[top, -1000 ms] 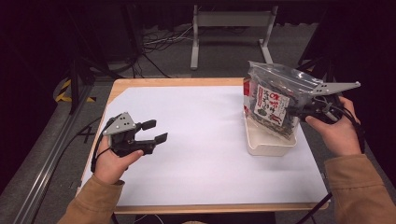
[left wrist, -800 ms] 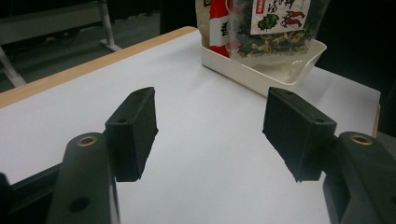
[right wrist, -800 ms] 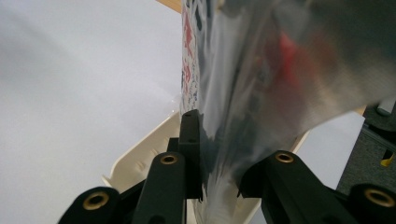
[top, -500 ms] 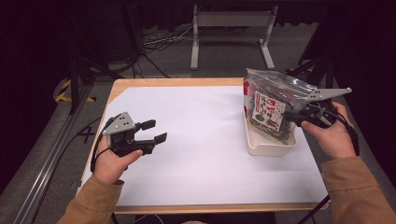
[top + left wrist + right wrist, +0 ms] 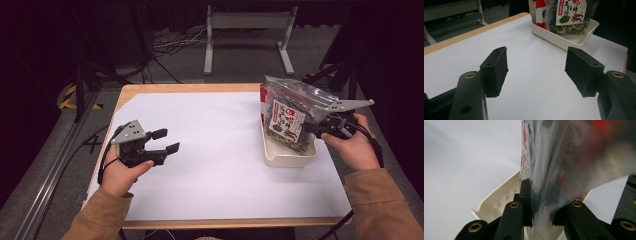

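A clear bag of dried food (image 5: 290, 117) with a red and white label stands upright, its bottom inside a shallow white tray (image 5: 287, 157) at the table's right side. My right gripper (image 5: 312, 127) is shut on the bag's right side. In the right gripper view the jaws pinch the bag's plastic (image 5: 564, 170) just above the tray's wall (image 5: 499, 200). My left gripper (image 5: 167, 141) hovers over the left of the table, open and holding nothing. Its view looks across the white sheet at the bag (image 5: 567, 12) and tray (image 5: 564, 40).
A white sheet (image 5: 220, 150) covers most of the wooden table (image 5: 150, 89). Beyond the far edge, a metal stand (image 5: 247, 22) and cables lie on the dark floor. A rail (image 5: 55, 165) runs along the table's left side.
The right gripper has sunk a little with the bag, bringing the bag's bottom lower into the tray. The left gripper has stayed where it was.
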Demonstrator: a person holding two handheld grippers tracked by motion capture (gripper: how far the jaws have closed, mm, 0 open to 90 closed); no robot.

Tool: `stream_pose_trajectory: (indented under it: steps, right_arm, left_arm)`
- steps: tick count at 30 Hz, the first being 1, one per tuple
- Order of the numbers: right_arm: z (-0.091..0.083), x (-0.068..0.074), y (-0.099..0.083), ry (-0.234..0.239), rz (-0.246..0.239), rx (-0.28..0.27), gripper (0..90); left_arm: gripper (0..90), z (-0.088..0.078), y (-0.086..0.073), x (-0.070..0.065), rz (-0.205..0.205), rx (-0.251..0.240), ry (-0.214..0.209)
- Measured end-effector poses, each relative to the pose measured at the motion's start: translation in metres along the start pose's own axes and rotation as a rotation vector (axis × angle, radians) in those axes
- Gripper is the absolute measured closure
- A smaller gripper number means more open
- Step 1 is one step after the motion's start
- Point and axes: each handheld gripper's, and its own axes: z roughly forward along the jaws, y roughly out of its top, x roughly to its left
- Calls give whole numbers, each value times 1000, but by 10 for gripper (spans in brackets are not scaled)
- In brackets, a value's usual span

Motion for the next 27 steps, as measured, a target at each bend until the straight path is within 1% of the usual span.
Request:
stream_pose_trajectory:
  steps: [5,12,15,19,20,24,27]
  right_arm:
    - [5,2,-5,-1,-4,-3,752]
    - [9,5,-14,3,16,-10,752]
    - [9,4,-19,9,25,-20,752]
    - [9,4,-21,8,22,-27,751]
    - [9,5,-21,7,21,-27,751]
    - [8,6,-22,1,13,-35,745]
    - [6,6,-23,-8,21,-45,721]
  left_arm:
    - [351,1,0,0,3,2,-2]
    - [350,3,0,0,11,12,-6]
    - [349,3,0,0,8,11,-7]
    - [348,4,-1,1,12,13,-4]
    - [345,4,-1,0,7,15,-6]
    - [337,4,-1,0,6,13,-5]
    - [319,2,-2,2,6,12,-1]
